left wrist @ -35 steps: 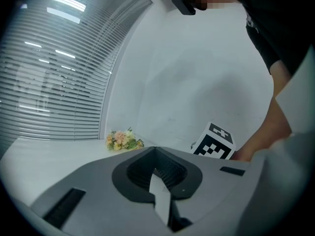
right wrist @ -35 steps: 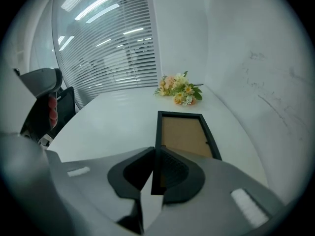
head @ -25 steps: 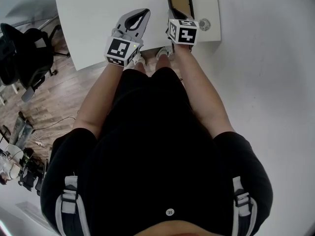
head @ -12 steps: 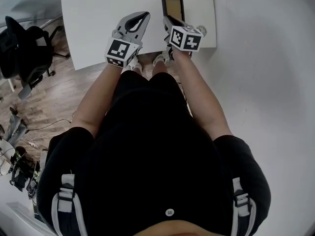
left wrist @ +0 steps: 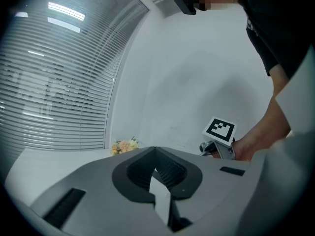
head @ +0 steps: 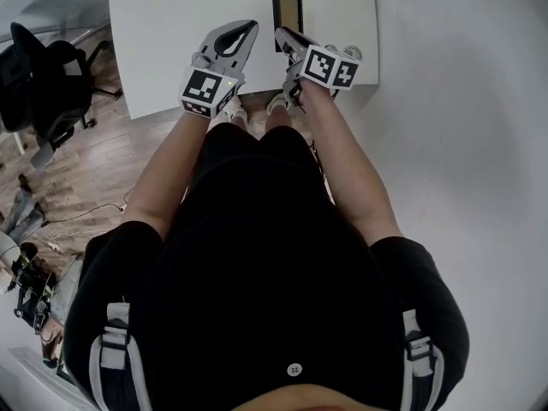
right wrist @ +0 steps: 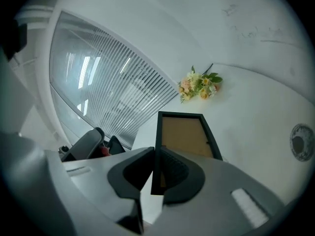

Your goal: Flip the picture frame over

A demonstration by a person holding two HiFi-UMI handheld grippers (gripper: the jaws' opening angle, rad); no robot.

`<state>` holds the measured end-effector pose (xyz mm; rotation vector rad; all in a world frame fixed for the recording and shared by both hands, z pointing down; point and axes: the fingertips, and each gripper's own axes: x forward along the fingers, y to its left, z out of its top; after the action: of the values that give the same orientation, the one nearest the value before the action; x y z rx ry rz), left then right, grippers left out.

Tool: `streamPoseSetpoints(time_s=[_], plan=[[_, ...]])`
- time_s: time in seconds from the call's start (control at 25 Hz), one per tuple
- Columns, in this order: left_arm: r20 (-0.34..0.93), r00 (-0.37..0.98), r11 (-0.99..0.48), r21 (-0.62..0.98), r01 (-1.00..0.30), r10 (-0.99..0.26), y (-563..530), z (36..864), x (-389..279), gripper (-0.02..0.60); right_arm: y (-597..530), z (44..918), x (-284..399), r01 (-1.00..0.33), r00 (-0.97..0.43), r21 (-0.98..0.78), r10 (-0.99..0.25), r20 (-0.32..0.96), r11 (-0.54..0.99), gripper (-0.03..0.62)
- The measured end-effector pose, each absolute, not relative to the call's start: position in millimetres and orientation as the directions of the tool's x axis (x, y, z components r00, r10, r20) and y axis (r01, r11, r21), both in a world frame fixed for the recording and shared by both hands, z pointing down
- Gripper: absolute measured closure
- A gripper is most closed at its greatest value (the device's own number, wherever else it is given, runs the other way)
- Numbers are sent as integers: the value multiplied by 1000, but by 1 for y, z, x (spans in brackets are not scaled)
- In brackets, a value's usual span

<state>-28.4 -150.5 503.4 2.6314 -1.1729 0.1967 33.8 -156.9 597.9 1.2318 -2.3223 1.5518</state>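
Observation:
The picture frame [head: 288, 11] has a black rim and a brown backing that shows. It is raised off the white table [head: 171, 24], tilted up on one long side. My right gripper [head: 286, 38] is shut on the frame's near end. In the right gripper view the black rail of the frame [right wrist: 184, 136] runs between the pads of the right gripper [right wrist: 154, 154]. My left gripper [head: 244, 31] hovers just left of it, shut with nothing in it. Its jaws in the left gripper view [left wrist: 155, 154] meet at the tips.
A small bunch of yellow flowers [right wrist: 199, 85] lies at the far end of the table. A round grommet [head: 353, 52] sits in the table's near right corner. A black office chair [head: 43, 84] stands on the wooden floor to the left. A white wall is at the right.
The right gripper has rolled and risen, and moved a little left. The frame in it has tipped up from flat and looks narrower. The left gripper has stayed put.

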Motion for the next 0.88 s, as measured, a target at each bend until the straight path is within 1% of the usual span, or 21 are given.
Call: streamPoseSetpoints(time_s=[0.2, 0.44, 0.68, 0.88], plan=[[225, 662, -638, 179, -749, -715, -150, 507, -28, 575, -158, 587, 27, -468, -750, -874, -582, 313, 133, 543], [230, 655, -628, 187, -755, -719, -153, 512, -32, 575, -161, 585, 31, -243, -793, -965, -593, 139, 98, 543], [228, 651, -622, 192, -759, -724, -153, 518, -35, 575, -159, 595, 33, -58, -813, -997, -582, 19, 49, 543], [235, 651, -620, 200, -759, -722, -153, 522, -35, 575, -153, 605, 29, 9, -836, -1000, -549, -19, 21, 543]])
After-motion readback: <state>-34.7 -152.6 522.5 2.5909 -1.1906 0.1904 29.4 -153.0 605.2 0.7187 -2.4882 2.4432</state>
